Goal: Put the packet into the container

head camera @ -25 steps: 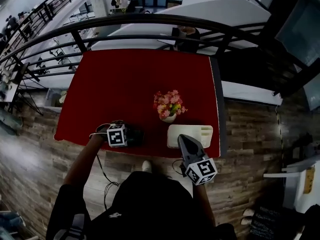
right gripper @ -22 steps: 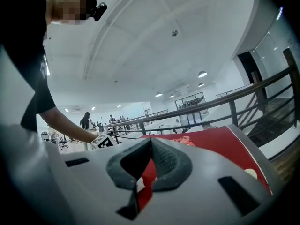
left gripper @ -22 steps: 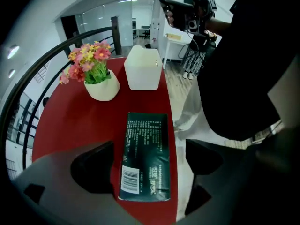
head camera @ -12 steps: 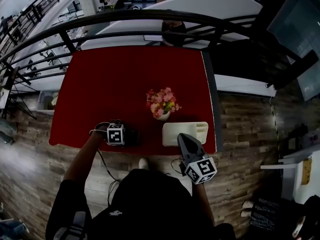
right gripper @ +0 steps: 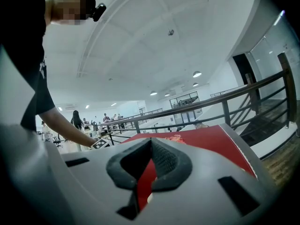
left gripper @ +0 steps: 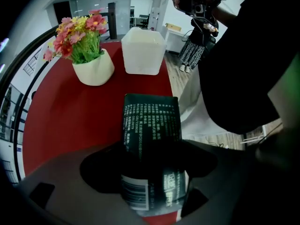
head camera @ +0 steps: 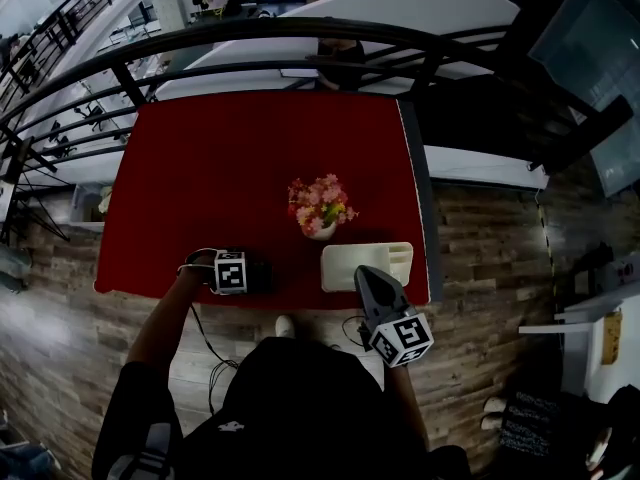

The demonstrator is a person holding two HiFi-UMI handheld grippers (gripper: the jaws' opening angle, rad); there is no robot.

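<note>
A dark packet (left gripper: pixel 151 121) with white print lies flat on the red table (head camera: pixel 220 168) near its front edge. My left gripper (left gripper: pixel 149 149) straddles it, jaws closing, and the pads touch its two long sides. In the head view this gripper (head camera: pixel 232 272) sits at the front left with the packet (head camera: pixel 264 273) poking out towards the right. The white container (head camera: pixel 338 268) stands to the right of it, seen beyond the packet (left gripper: pixel 143 50) in the left gripper view. My right gripper (head camera: pixel 370 280) hangs shut and empty over the container's near edge, pads together (right gripper: pixel 150 144).
A white pot of pink and yellow flowers (head camera: pixel 320 208) stands just behind the container, left of it (left gripper: pixel 91 62) in the left gripper view. A black railing (head camera: pixel 300 38) runs behind the table. The table's front edge is right by both grippers; wooden floor lies below.
The head view has shifted slightly, so the table sits a little further left. The left gripper stays over the packet and the right gripper holds its place by the container.
</note>
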